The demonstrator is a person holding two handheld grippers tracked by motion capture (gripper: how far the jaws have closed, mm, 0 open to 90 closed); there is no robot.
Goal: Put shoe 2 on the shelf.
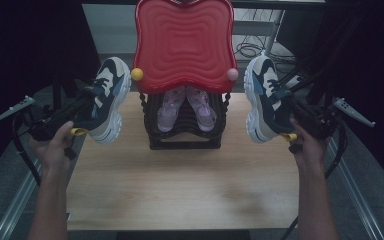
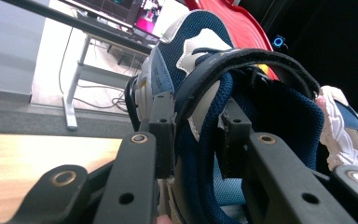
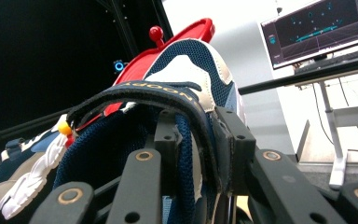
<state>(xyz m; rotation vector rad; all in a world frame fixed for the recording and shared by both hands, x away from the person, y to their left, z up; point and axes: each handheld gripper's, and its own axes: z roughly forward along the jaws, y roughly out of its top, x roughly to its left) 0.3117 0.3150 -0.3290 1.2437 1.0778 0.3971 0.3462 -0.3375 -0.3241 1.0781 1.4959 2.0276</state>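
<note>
1. Left of the red tray (image 1: 183,45), my left gripper (image 1: 82,107) clamps a sneaker's (image 1: 109,99) collar, holding it off the table (image 1: 180,185).
2. My right gripper (image 1: 292,117) clamps its mate (image 1: 264,99) likewise.
3. Beneath the tray, purple sandals (image 1: 185,107) sit half hidden on a black rack (image 1: 185,140).

Left claw (image 1: 87,107) and right claw (image 1: 292,117) held raised (jaws clamped), forearms apart.
</note>
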